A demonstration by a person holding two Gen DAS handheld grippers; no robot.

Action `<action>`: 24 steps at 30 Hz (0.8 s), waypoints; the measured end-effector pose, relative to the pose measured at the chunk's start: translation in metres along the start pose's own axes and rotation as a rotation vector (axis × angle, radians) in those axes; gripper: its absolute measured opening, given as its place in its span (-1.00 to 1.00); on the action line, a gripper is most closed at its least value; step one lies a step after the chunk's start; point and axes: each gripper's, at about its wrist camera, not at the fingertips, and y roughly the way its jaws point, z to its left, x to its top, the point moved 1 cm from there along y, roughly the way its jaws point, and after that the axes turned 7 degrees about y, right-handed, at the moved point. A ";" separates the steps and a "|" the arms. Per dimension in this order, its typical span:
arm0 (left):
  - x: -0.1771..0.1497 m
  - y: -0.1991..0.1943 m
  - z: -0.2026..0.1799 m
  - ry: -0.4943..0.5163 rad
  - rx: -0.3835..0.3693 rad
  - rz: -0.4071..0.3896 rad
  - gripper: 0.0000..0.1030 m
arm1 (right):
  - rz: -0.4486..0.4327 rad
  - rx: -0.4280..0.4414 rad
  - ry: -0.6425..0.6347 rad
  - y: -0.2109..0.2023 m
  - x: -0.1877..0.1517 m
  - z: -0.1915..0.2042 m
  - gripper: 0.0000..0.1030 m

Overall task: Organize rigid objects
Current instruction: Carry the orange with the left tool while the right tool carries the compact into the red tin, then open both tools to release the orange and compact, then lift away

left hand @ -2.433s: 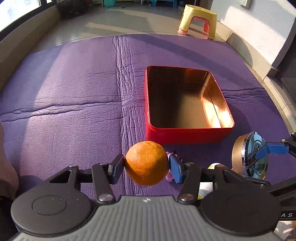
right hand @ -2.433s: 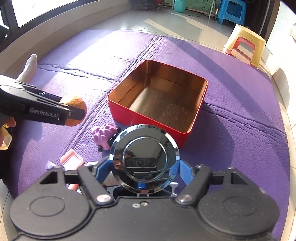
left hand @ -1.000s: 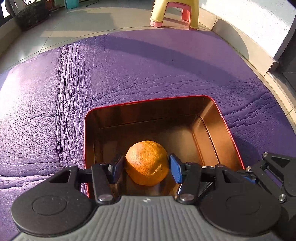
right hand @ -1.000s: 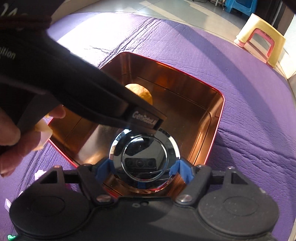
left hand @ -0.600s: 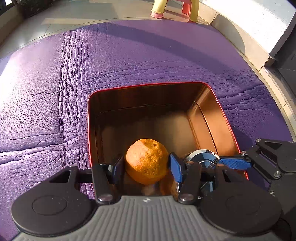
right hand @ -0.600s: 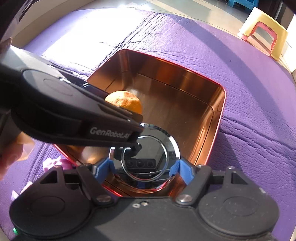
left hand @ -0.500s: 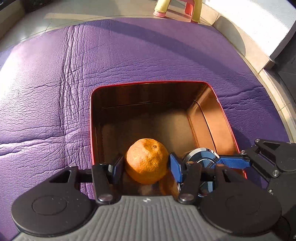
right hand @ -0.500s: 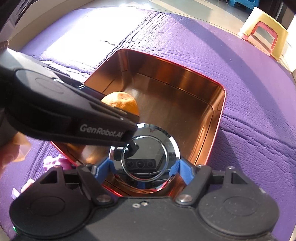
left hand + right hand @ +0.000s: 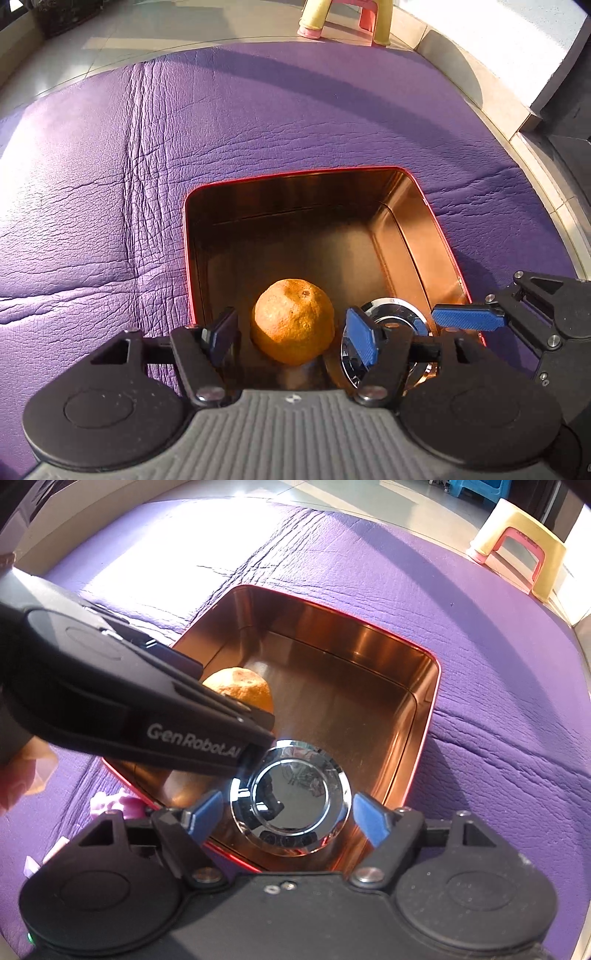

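Mat: wrinkled purple leather-look mat (image 9: 258, 122), spread beneath and beyond the fingers.
Stool: yellow-and-pink plastic stool (image 9: 517, 542), on pale tiled floor (image 9: 147, 33), far beyond fingers.

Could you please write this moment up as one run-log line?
left claw: opening, off round orange fruit | right claw: open around shiny round metal disc | both inside red rectangular tin box

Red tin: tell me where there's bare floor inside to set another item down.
In the red tin, the far half is bare, up to the far wall and right wall. The near end is crowded: the orange sits between the opening left gripper pads, the chrome disc beside it between the right gripper pads.
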 end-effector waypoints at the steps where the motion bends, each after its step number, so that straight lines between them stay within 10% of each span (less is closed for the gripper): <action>1: 0.000 -0.005 -0.001 0.003 0.000 -0.009 0.25 | -0.012 0.016 0.016 -0.007 -0.002 -0.001 0.56; 24: -0.081 -0.174 -0.038 -0.011 0.129 -0.220 0.62 | -0.218 0.068 0.260 -0.144 -0.084 -0.002 0.89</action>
